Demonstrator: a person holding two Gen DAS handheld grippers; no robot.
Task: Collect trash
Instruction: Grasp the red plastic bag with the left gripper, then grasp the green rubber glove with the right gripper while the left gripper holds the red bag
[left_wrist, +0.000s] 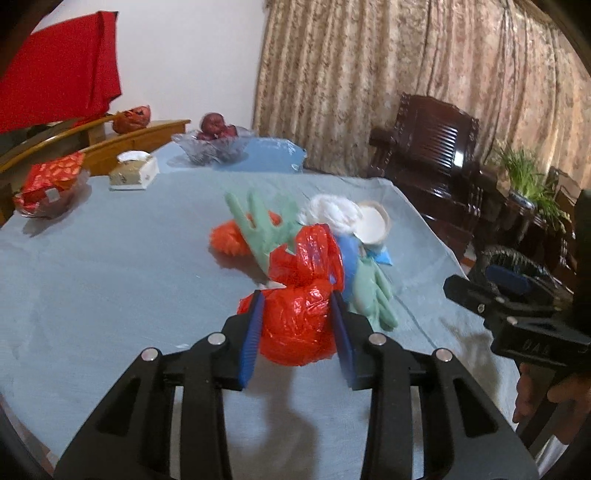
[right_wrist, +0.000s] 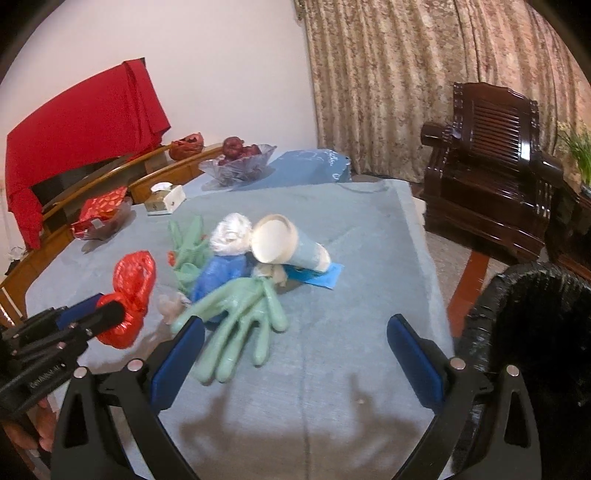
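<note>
The left claw (left_wrist: 297, 321) pinches the crumpled red plastic bag (left_wrist: 301, 295) between its blue pads, probably just clear of the worktop (left_wrist: 110, 277), ready to carry across. The right claw (right_wrist: 295, 354) hangs wide open and empty above a green glove (right_wrist: 240, 317). Remaining litter, including a paper cup (right_wrist: 280, 243), sits heaped mid-worktop; the black-lined bin (right_wrist: 535, 332) waits at the right edge.
</note>
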